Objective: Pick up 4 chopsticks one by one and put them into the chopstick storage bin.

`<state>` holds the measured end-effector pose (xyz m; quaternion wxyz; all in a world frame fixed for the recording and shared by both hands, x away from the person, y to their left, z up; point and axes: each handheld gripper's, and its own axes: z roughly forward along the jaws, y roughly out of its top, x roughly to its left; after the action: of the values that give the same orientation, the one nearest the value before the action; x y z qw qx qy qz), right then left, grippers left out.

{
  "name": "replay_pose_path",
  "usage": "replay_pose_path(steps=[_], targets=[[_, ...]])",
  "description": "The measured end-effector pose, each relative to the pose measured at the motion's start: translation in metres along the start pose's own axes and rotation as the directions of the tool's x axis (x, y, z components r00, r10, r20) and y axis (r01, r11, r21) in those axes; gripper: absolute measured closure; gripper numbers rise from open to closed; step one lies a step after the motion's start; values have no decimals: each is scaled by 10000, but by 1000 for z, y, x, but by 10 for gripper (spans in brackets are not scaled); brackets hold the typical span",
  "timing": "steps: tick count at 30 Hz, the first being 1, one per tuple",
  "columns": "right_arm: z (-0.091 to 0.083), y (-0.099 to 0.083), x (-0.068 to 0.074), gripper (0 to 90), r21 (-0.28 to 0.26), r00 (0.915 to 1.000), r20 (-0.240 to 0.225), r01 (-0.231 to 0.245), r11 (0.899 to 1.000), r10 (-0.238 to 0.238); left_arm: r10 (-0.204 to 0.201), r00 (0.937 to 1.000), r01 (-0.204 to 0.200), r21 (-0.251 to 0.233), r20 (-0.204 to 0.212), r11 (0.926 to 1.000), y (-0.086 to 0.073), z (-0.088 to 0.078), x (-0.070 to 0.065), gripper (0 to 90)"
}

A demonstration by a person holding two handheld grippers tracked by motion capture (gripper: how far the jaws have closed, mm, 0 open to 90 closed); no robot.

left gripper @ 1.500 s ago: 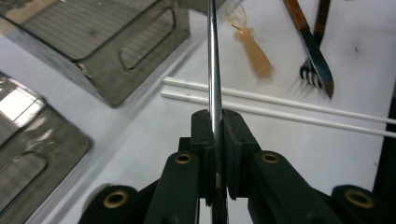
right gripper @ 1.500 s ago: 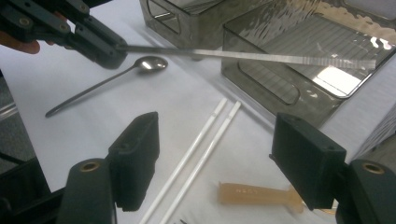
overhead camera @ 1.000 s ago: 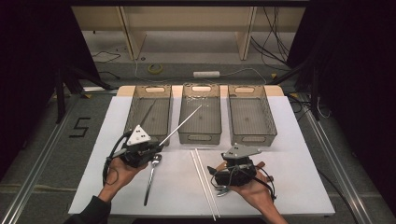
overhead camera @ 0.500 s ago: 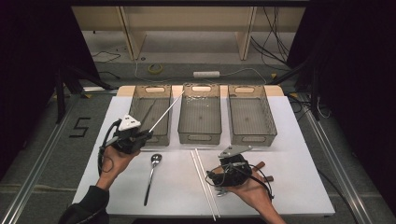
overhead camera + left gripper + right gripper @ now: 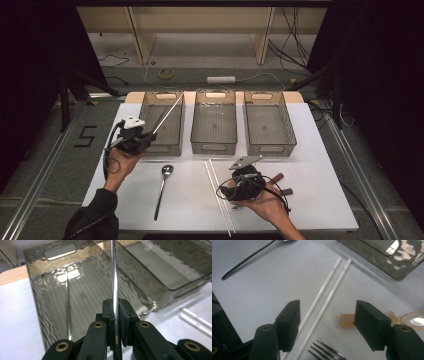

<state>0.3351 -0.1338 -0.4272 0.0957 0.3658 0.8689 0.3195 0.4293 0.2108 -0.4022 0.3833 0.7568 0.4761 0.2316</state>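
Thin metal chopstick (image 5: pixel 114 277), shiny silver, straight, clamped at its lower end, pointing up and away over the left bin (image 5: pixel 161 131), tip above the bin's far right rim. Pair of white chopsticks (image 5: pixel 325 293) lies flat and parallel on the table, side by side, just touching or nearly so.

A white table (image 5: pixel 310 150) is sitting at the centre of the high view, a strip of bare wood showing along its edge at twelve o'clock. Grey floor (image 5: pixel 200 55) is spreading beyond it, with a pale wooden frame (image 5: pixel 200 20) standing at twelve o'clock. Black curtains (image 5: pixel 380 75) are hanging at three and nine o'clock, darkening both sides. Loose cables (image 5: pixel 290 40) are trailing at one o'clock, a white power strip (image 5: pixel 221 79) and a roll of tape (image 5: pixel 166 73) are lying near twelve. A black "5" (image 5: pixel 86 136) is marking the floor at nine o'clock, metal rails (image 5: pixel 40 175) running alongside.
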Motion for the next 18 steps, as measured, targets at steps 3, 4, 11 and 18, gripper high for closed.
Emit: replay_pose_path(steps=[3,4,11,18], targets=[[-1,0,0,381,-43,10000,-12,-5,10000,5,-223,9996,225,111,-146,9997,3,7,7,835],[-1,0,0,379,-43,10000,-24,-17,10000,17,-250,9995,253,160,-211,9996,4,9,9,835],[-1,0,0,348,-113,10000,31,1,9999,0,-790,9952,816,423,-581,9958,8,26,24,835],[-1,0,0,334,-158,10000,-41,-29,9999,28,-1058,9901,1134,810,-923,9902,8,36,34,835]])
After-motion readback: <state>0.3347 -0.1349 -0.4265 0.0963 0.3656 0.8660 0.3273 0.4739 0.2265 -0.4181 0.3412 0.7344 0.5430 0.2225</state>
